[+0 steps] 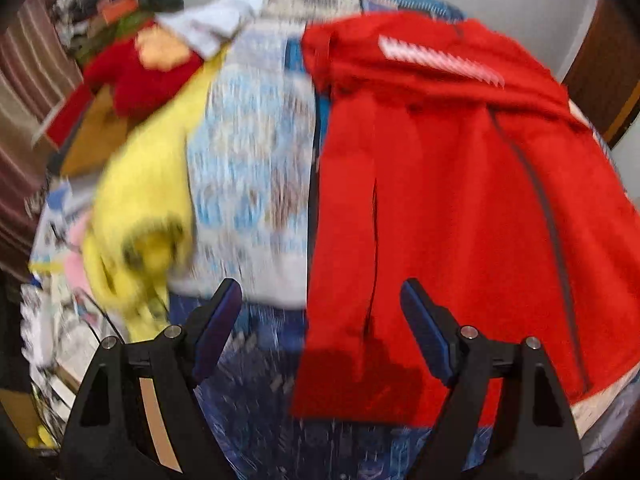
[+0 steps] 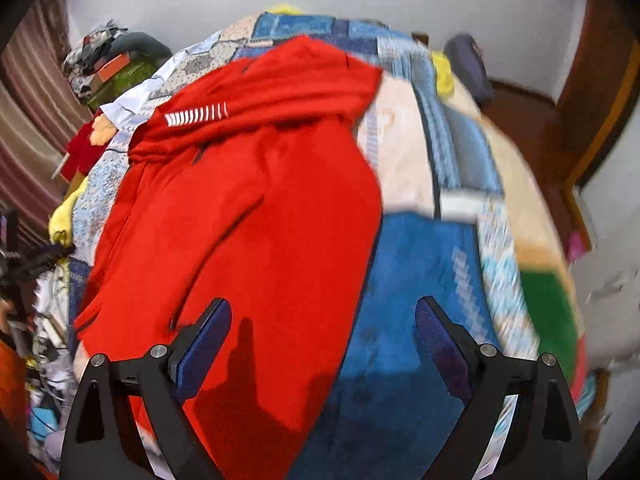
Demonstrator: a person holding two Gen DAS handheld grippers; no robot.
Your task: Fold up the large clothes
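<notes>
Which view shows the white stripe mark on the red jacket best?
The right wrist view: the stripe mark is fairly sharp there, with separate bars countable, on the red jacket. In the left wrist view the mark is larger but smeared by motion blur, its bars running together.

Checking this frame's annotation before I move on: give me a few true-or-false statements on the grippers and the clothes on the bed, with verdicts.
1. The red jacket lies spread on the patchwork bedspread. True.
2. The left gripper is clamped on the jacket. False: its jaws stand open above the jacket's edge, nothing between the pads.
3. The right gripper is open and holds nothing. True.
4. A yellow garment lies beside the jacket, bedspread showing between them. True.
5. The white stripe mark sits at the jacket's near end. False: it is at the far end.
</notes>
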